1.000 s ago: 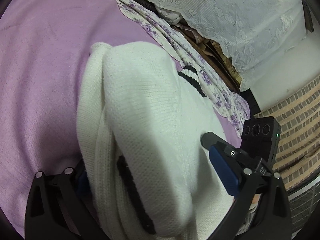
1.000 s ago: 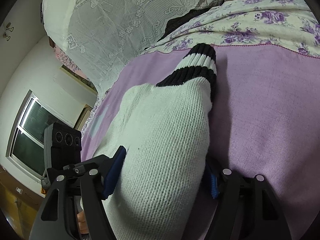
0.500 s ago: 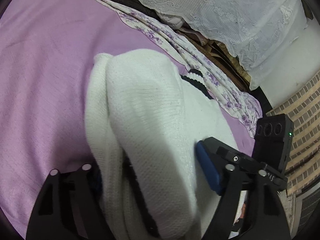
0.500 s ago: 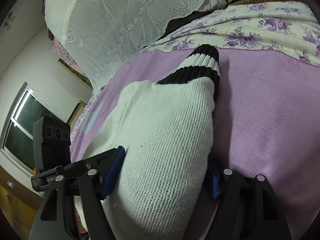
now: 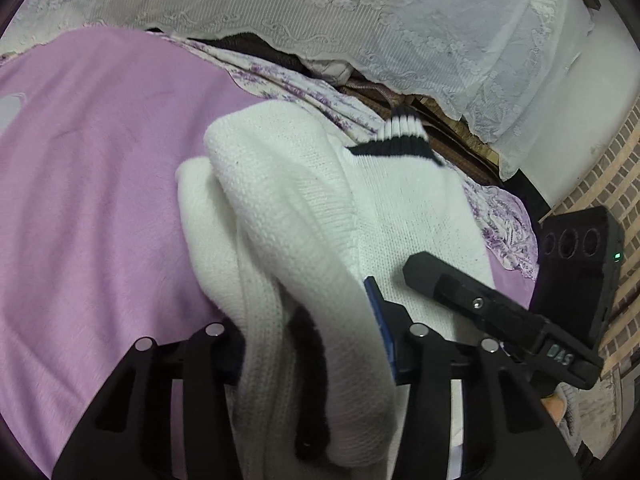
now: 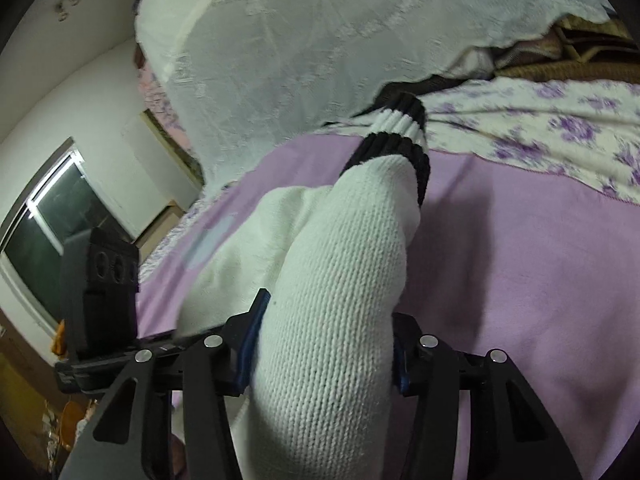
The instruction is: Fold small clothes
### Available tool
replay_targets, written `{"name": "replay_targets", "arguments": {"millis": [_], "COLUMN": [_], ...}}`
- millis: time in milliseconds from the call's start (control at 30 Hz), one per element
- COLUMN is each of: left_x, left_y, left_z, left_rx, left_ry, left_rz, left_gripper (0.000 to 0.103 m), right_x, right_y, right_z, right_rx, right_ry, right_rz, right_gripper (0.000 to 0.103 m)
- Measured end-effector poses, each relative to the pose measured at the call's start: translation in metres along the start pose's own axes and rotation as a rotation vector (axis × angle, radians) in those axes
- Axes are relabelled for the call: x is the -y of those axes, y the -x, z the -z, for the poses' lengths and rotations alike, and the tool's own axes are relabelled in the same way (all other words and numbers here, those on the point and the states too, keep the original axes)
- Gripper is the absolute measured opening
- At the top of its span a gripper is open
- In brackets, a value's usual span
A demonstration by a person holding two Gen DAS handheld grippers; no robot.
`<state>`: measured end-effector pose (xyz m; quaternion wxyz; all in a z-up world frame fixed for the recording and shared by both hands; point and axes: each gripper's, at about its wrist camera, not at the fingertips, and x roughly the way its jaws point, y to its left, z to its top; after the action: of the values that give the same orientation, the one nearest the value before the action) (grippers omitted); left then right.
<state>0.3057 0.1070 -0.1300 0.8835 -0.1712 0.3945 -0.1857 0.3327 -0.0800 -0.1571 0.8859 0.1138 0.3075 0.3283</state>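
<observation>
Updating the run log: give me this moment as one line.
step: folding | left tongs: shut on sweater | right tongs: shut on sweater | cuff: raised, off blanket

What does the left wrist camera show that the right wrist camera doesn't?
Left wrist only: a brick-patterned wall and the left hand-held gripper shut on bunched knit. Right wrist only: a dark window and the right hand-held gripper shut on the sleeve. Both: the white knit sweater with its black-and-white striped cuff, the purple blanket and the lace cover.

Sweater (image 5: 304, 208) hides, seemingly, left tool's (image 5: 308, 344) pads.
</observation>
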Motion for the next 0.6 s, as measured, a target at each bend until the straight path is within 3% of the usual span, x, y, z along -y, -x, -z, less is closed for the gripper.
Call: {"name": "replay_targets", "arguments": {"millis": [333,600], "left_x": [-0.007,-0.038], "left_y": [0.073,0.147], "left_z": [0.010,0.013], "left_rx": [0.110,0.188], "left_ry": [0.042,0.064], "left_rz": [-0.019,-0.127], "left_gripper": [0.042,0.042], "right_x": [-0.062,-0.135], "right_y": [0.004,-0.025], "right_z": [0.001,-0.005], "right_rx": [-0.001,-0.035], "right_ry": [0.032,0.082], "right_rz": [-0.101,-0.200], "right_gripper": [0.050,0.049]}}
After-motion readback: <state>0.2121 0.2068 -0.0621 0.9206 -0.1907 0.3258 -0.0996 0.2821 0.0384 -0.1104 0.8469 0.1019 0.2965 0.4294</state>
